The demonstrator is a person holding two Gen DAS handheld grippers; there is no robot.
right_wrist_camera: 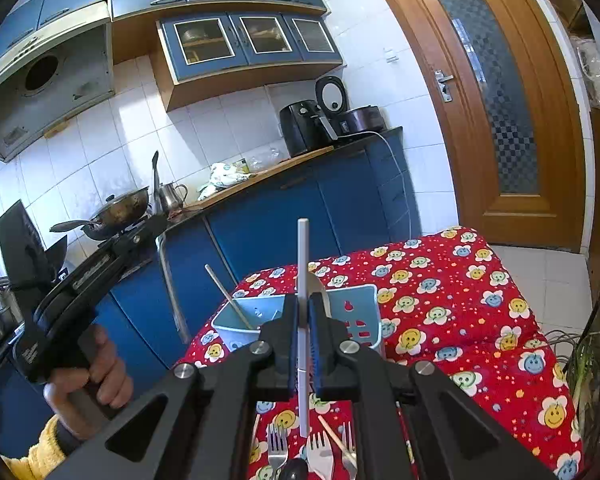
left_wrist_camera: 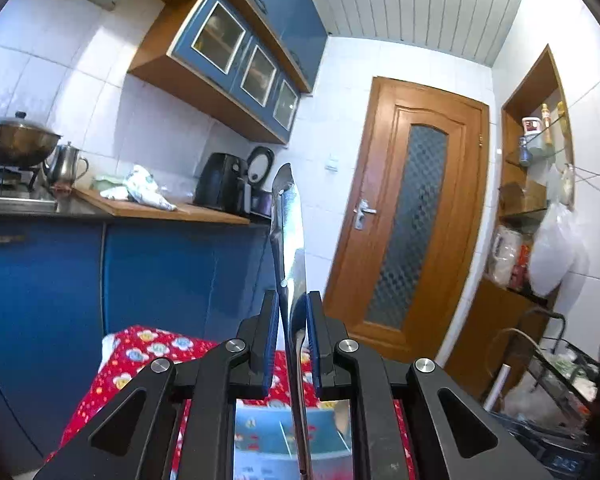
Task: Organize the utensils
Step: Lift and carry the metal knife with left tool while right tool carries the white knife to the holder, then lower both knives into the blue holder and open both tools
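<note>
My left gripper (left_wrist_camera: 292, 306) is shut on a steel knife (left_wrist_camera: 290, 240) with a dark handle, held upright with its end pointing up, above the red flowered tablecloth (left_wrist_camera: 140, 356). My right gripper (right_wrist_camera: 303, 308) is shut on a white chopstick (right_wrist_camera: 303, 264) that stands upright between the pads. Behind it a light blue utensil holder (right_wrist_camera: 354, 312) stands on the tablecloth (right_wrist_camera: 460, 300), with a chopstick (right_wrist_camera: 228, 296) leaning in its left compartment and a spoon (right_wrist_camera: 319, 288) in it. Several forks (right_wrist_camera: 278, 450) lie on the cloth below the right gripper. The left gripper body and hand show at the left of the right wrist view (right_wrist_camera: 72, 308).
A blue kitchen counter (right_wrist_camera: 284, 208) with a wok (right_wrist_camera: 116, 212), kettle (right_wrist_camera: 171, 196), air fryer (right_wrist_camera: 304, 128) and rice cooker stands behind the table. A wooden door (right_wrist_camera: 496, 92) is to the right. A shelf and wire rack with bags (left_wrist_camera: 548, 376) are at the far right.
</note>
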